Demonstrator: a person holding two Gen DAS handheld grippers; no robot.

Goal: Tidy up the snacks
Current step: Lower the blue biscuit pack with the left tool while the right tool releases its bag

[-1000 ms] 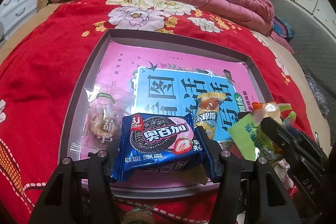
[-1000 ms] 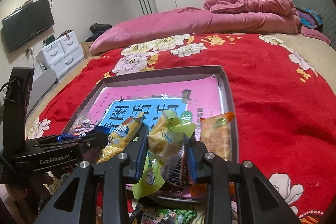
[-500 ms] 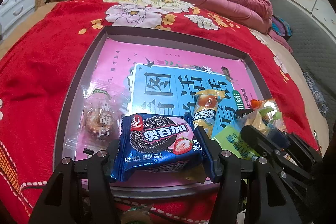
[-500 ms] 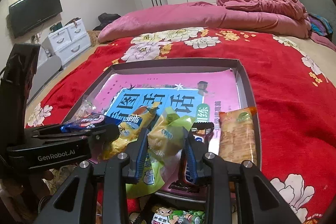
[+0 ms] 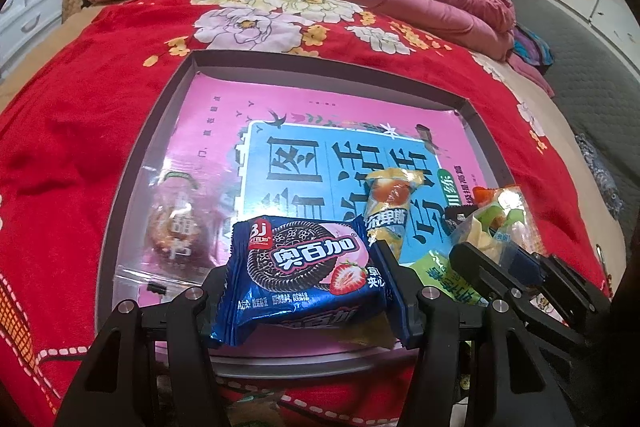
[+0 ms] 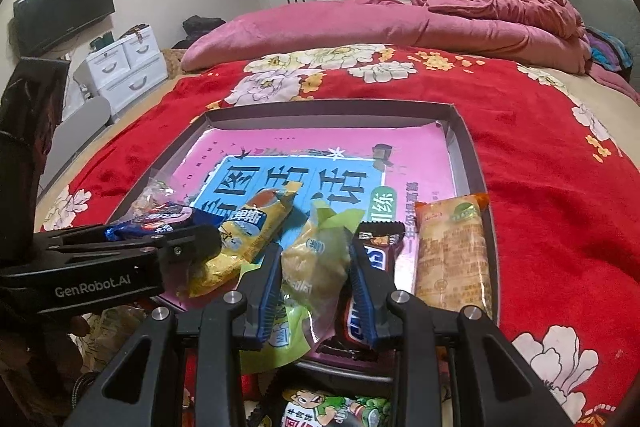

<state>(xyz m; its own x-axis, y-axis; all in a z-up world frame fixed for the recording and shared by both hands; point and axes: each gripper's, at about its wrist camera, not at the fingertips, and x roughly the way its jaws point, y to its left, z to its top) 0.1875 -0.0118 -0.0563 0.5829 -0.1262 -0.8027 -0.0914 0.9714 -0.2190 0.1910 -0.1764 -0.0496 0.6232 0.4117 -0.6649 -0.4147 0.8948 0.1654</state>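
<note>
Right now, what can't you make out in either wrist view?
- Chocolate bar, right wrist: the right gripper covers most of its label.
- Cartoon-print packet, right wrist: cut off by the bottom edge.
- Clear bag, left wrist: glare blurs its contents.
- Blue cookie pack, left wrist: the left gripper hides its ends.

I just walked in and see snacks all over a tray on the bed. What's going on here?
A person is sorting snacks into a shallow tray on the red bedspread, with a gripper in each hand. The left gripper is closed on a blue cookie packet over the tray's near edge. The right gripper is clamped on a yellow-green snack bag. A yellow wafer pack, a chocolate bar, an orange-ended packet and a clear bagged snack already lie in the tray.
</note>
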